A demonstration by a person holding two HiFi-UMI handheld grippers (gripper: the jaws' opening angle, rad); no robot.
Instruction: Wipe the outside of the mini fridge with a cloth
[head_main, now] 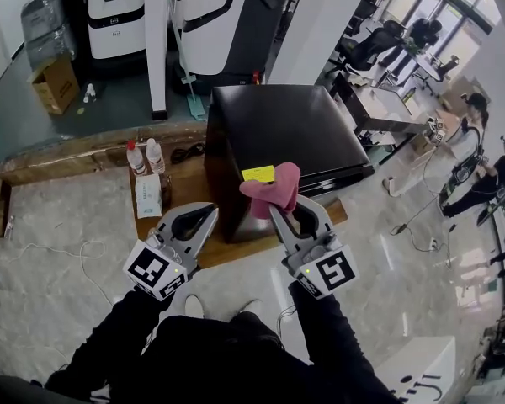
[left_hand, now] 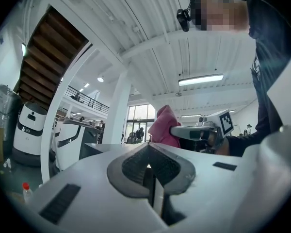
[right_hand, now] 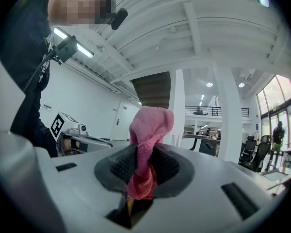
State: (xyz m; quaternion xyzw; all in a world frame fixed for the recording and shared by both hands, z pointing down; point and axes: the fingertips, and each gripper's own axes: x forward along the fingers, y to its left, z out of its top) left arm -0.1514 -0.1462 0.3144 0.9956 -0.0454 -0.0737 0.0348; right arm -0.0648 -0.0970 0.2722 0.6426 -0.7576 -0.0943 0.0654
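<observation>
Now grips the pink cloth [head_main: 273, 190] in the clamped right tongs [head_main: 283, 215], bunched above the jaw tips as a wiping pad, holds the left tongs [head_main: 200, 219] closed on nothing alongside, and faces the mini fridge [head_main: 286, 124] just ahead of both, apparently lined up for wiping.

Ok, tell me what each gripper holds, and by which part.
Right gripper: shut on the cloth, pinching its bunched lower part; the rest sticks out past the jaws. Left gripper: shut, empty.

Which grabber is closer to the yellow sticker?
Right. The right gripper, clamping the pink cloth, sits right beside the yellow sticker; the left gripper is farther, down to its left.
</observation>
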